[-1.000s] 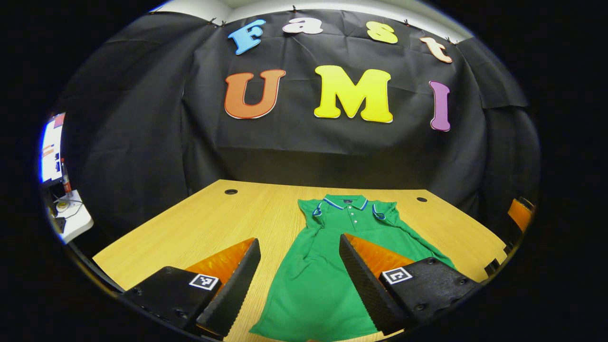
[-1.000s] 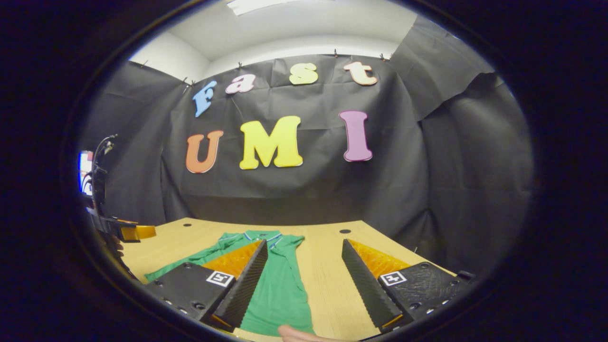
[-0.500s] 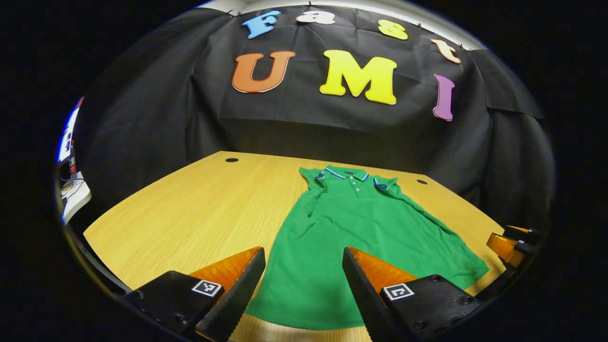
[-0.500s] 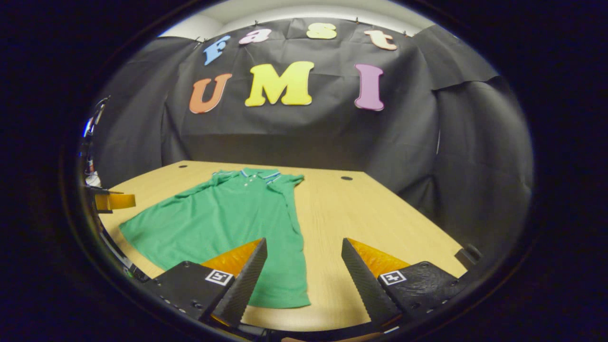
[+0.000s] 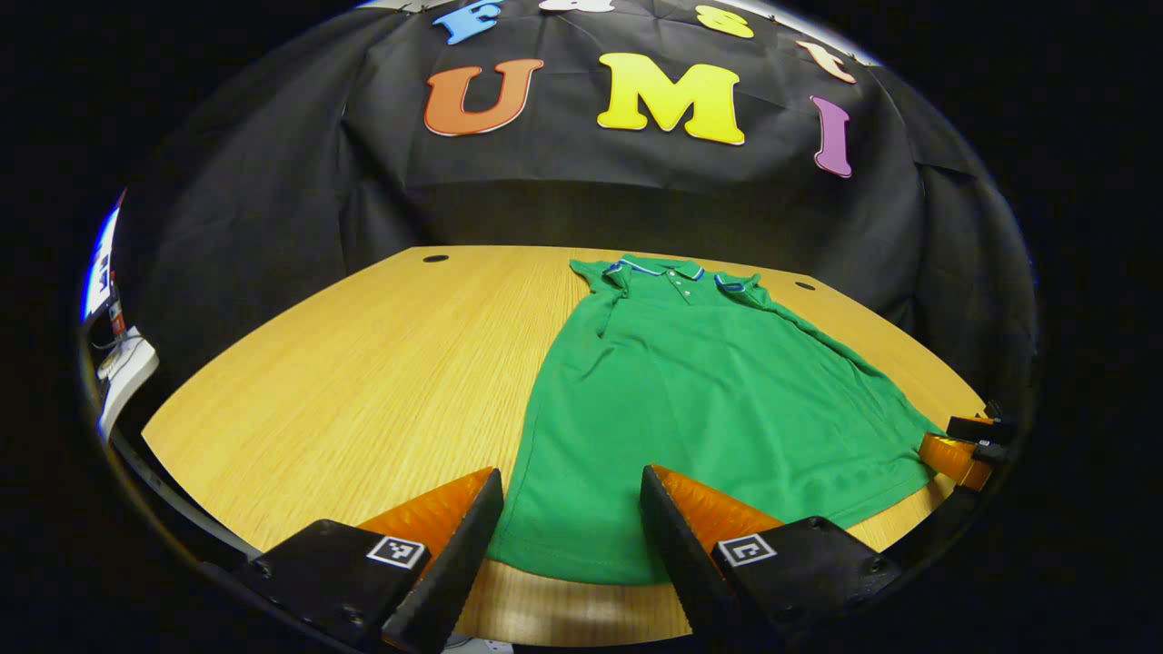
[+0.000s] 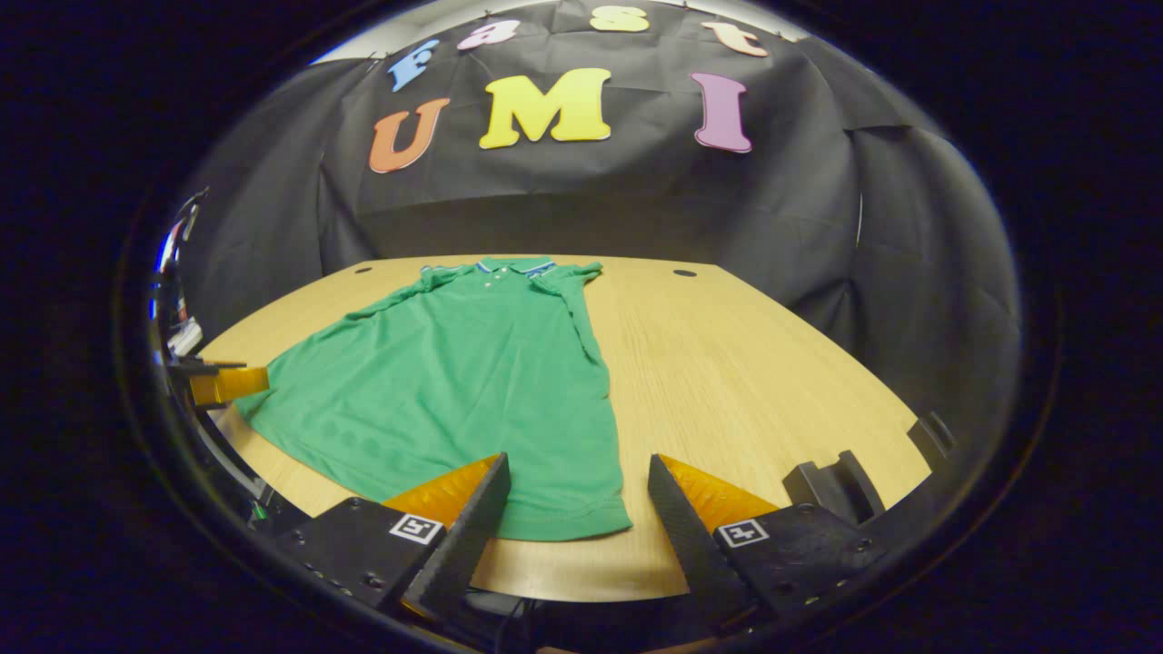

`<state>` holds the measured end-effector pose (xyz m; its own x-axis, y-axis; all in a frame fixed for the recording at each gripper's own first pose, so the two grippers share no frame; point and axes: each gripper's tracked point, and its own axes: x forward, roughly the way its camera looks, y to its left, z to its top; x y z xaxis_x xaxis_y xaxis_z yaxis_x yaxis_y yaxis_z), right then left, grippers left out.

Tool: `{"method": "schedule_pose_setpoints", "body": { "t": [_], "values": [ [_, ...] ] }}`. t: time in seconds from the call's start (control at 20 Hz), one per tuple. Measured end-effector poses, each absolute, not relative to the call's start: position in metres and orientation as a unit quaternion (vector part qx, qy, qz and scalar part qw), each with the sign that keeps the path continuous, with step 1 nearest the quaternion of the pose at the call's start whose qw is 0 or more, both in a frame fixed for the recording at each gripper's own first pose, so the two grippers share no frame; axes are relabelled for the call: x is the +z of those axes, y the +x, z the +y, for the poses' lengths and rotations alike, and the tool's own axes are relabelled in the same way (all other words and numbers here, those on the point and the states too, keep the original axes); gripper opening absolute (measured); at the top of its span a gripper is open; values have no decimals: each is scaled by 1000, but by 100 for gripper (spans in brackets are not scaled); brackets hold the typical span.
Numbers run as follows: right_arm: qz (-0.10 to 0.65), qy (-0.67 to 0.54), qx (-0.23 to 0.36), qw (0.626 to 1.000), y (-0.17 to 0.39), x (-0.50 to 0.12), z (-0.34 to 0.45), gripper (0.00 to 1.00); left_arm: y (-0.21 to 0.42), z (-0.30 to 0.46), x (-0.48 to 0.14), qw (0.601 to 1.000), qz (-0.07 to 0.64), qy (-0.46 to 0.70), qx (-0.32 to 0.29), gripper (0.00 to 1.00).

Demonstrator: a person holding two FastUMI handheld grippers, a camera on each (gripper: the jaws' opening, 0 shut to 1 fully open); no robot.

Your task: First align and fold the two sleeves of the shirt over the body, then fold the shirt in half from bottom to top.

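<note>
A green polo shirt point(image 5: 700, 391) point(image 6: 454, 372) lies flat on the wooden table point(image 5: 363, 363) point(image 6: 745, 363), collar toward the far wall, both sleeves folded in over the body, hem toward the near edge. My left gripper point(image 5: 568, 486) hovers open above the hem's left corner, nothing between its fingers. My right gripper point(image 6: 580, 472) is open over the hem's right corner, also holding nothing. The right gripper point(image 5: 959, 445) also appears at the far right of the left gripper view, and the left gripper point(image 6: 223, 381) at the left rim of the right gripper view.
Black cloth closes off the back and sides of the booth. Two small round holes point(image 5: 435, 259) point(image 5: 805, 285) sit near the table's far edge. A shelf with white items point(image 5: 123, 372) stands at the far left. Bare wood lies on both sides of the shirt.
Both grippers have pulled back toward the near table edge and tilted down, so more of the shirt and its hem shows now. Both stayed open. The shirt has not moved.
</note>
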<state>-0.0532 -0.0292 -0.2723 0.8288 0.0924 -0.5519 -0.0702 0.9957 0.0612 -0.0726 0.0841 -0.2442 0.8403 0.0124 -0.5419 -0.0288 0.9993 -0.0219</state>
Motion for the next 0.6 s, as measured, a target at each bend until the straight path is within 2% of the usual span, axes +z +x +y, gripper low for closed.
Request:
{"method": "schedule_pose_setpoints", "body": {
  "t": [0.05,0.1,0.15,0.2,0.25,0.35,0.45,0.5,0.6],
  "values": [
    [294,27,51,954,-55,-274,-25,95,-71,86,-241,962,273,-10,14,100],
    [298,34,57,952,-57,-275,-22,93,-71,91,-243,961,276,-2,22,95],
    [297,34,58,953,-56,-273,-23,87,-73,96,-244,961,276,6,34,86],
    [299,34,59,952,-55,-273,-23,86,-72,96,-243,961,273,10,36,68],
    [298,38,64,952,-54,-275,-21,84,-71,94,-244,960,275,13,37,66],
    [299,45,59,951,-51,-274,-23,71,-69,92,-244,961,275,13,31,61],
    [300,53,66,950,-50,-273,-19,48,-66,86,-243,963,270,-1,20,46],
    [303,55,73,949,-50,-274,-15,34,-65,84,-243,963,267,-11,16,32],
    [301,51,76,949,-47,-272,-14,6,-62,79,-243,964,263,-37,7,19]
  ]
}}
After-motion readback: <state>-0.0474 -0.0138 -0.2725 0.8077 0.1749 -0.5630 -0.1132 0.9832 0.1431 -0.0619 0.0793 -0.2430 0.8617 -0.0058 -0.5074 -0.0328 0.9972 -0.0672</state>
